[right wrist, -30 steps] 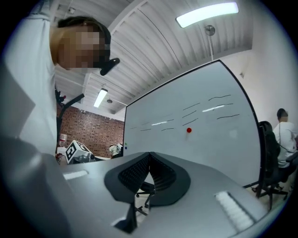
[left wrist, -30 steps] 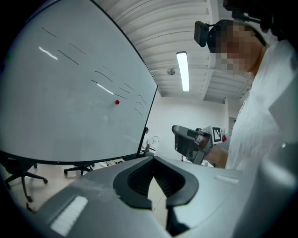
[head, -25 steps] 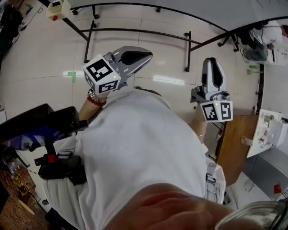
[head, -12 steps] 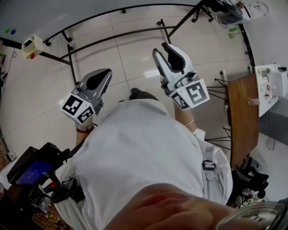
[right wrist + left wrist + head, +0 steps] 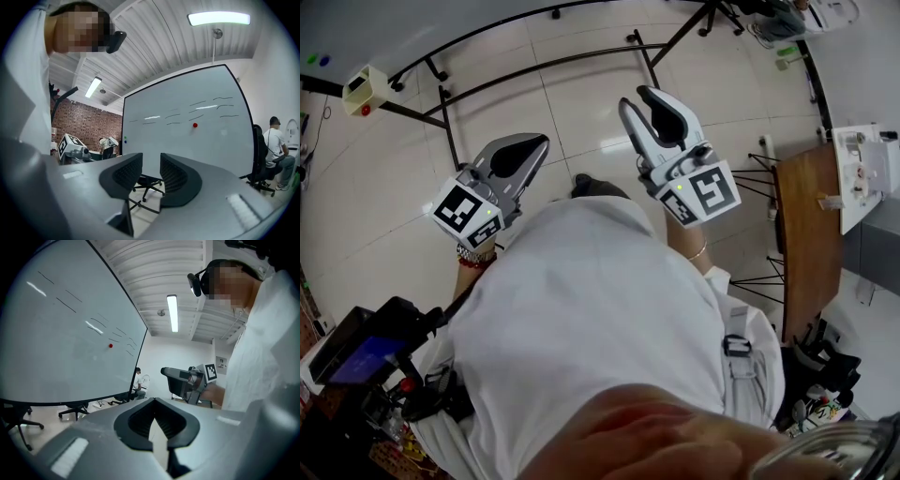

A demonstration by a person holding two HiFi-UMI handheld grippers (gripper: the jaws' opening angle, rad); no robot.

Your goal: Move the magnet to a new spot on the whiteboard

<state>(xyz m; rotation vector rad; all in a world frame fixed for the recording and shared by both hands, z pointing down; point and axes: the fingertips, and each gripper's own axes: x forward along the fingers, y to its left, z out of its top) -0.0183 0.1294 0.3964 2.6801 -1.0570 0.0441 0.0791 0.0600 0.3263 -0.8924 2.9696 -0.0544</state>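
The whiteboard (image 5: 187, 140) stands well ahead. The right claw (image 5: 151, 161) has just been opening to a moderate gap and holds nothing. The left claw (image 5: 154, 401) is closed and empty. The magnet (image 5: 195, 125) sticks to the whiteboard under the pen strokes (image 5: 206, 108). An off-centre pinch could likely knock so small a magnet off.

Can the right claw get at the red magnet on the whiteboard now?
Probably not from here: the magnet sits in plain sight on the whiteboard, but the board stands well ahead of the right claw. Nothing blocks the way; only a chair stands low. The claw's jaws have just been opening, empty.
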